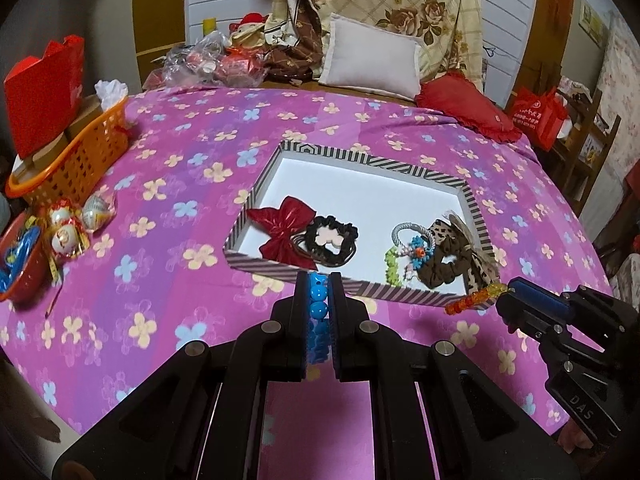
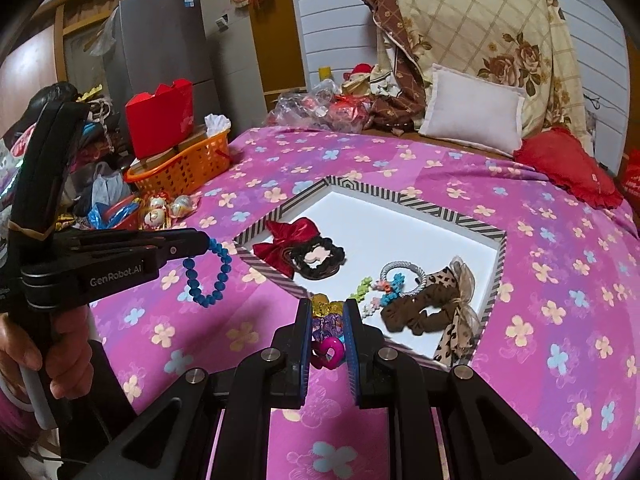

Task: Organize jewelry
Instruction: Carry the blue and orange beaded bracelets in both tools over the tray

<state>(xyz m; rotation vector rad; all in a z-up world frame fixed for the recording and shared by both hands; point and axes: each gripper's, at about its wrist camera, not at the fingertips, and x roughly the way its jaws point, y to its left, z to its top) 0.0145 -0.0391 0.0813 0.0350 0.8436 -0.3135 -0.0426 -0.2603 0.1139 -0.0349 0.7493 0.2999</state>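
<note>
A striped-rim white tray (image 1: 440,178) (image 2: 452,214) lies on the pink flowered bedspread. In it are a red bow (image 1: 286,230) (image 2: 286,246), a black scrunchie (image 1: 334,240) (image 2: 318,258), a grey hair tie (image 1: 412,234) (image 2: 402,276), small flower bracelets (image 1: 394,266) (image 2: 390,288) and a leopard scrunchie (image 1: 452,262) (image 2: 428,308). My left gripper (image 1: 319,284) (image 2: 208,246) is shut on a blue bead bracelet (image 1: 319,300) (image 2: 208,276), just before the tray's near edge. My right gripper (image 2: 328,312) (image 1: 506,292) is shut on a multicoloured bead bracelet (image 2: 330,330) (image 1: 476,300) at the tray's near edge.
An orange basket (image 1: 80,160) (image 2: 188,168) with a red box (image 1: 44,92) stands at the bed's left edge, beside wrapped ornaments (image 1: 66,224) and a red bowl (image 1: 20,276). Pillows (image 1: 372,60), a red cushion (image 1: 468,108) and bags lie at the back.
</note>
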